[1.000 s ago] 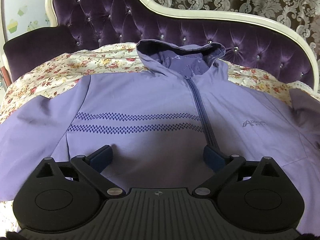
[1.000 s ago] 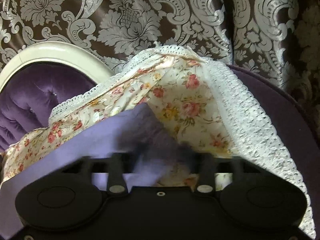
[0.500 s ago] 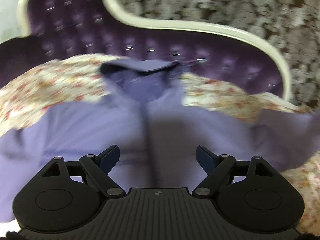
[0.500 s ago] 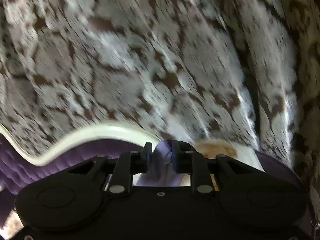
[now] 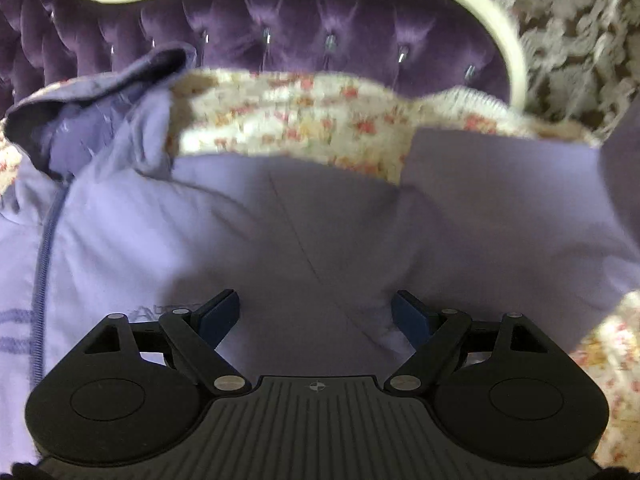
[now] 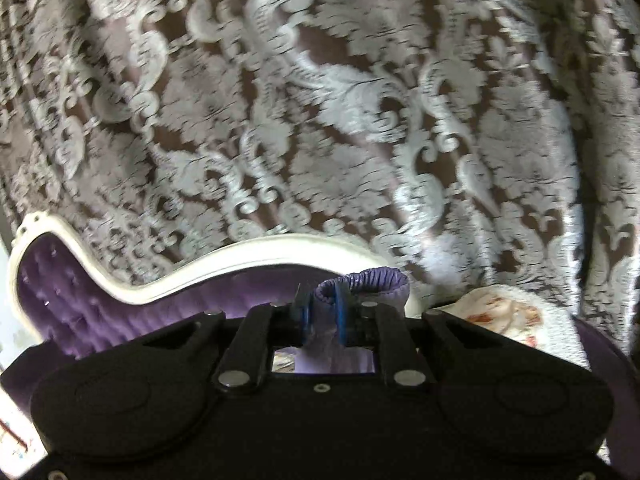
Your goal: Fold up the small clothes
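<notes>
A lilac hooded jacket [image 5: 168, 240] lies spread on a floral bedspread [image 5: 304, 128], its hood [image 5: 80, 120] at the upper left and its zip down the left. My left gripper [image 5: 316, 312] hovers open over the jacket's shoulder seam, nothing between its blue pads. The jacket's sleeve [image 5: 500, 200] runs up to the right. In the right wrist view my right gripper [image 6: 322, 312] is lifted, its jaws closing on the sleeve's ribbed cuff [image 6: 368, 280], which bulges above the pads.
A purple tufted headboard [image 5: 304, 36] with a cream frame [image 5: 500, 32] stands behind the bed. A brown and silver damask curtain [image 6: 320, 100] fills the wall beyond. The bedspread's lace edge [image 6: 516, 308] shows at the right.
My left gripper has swept right across the jacket, from the chest stripes to the shoulder. My right gripper has closed on the cuff and risen, lifting it off the bed.
</notes>
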`<state>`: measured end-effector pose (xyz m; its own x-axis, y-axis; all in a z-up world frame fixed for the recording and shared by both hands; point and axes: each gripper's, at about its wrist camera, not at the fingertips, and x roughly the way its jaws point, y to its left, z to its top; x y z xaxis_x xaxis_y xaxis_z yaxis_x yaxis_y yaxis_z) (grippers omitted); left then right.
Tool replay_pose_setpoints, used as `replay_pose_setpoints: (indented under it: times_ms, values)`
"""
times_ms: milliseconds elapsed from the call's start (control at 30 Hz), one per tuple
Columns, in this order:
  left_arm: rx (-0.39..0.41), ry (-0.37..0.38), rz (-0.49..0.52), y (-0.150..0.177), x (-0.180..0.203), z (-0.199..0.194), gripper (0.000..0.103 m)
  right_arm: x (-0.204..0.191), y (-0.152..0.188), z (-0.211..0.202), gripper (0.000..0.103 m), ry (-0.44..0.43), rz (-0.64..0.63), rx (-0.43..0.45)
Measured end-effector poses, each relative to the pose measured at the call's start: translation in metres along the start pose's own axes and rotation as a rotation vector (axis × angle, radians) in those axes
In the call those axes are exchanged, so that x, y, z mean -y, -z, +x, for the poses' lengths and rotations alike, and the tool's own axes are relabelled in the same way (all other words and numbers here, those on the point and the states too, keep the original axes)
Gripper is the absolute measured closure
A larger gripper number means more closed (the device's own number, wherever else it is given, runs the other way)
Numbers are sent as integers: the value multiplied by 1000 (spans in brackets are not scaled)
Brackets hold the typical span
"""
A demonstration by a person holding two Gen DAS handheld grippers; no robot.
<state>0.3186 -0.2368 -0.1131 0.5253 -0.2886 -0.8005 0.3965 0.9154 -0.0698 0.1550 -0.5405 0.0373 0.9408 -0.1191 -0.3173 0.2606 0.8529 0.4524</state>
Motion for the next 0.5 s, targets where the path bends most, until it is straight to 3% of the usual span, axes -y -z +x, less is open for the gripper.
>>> replay_pose_setpoints:
  times_ms: [100,267,400,500]
  values:
    - [19,-38,41,3,5,7,15,-17,3,3,84,-33,-25,-21]
    - [18,3,16,0,-6,3,19,-58,8,11,84,-104,-71,-48]
    - [34,75,-90,-1,-40,-23,21,-105,15,12,84,-202,-110,-53]
    - [76,76,-112,2,-71,-49,21,-147,26,14,84,-283,-155,-61]
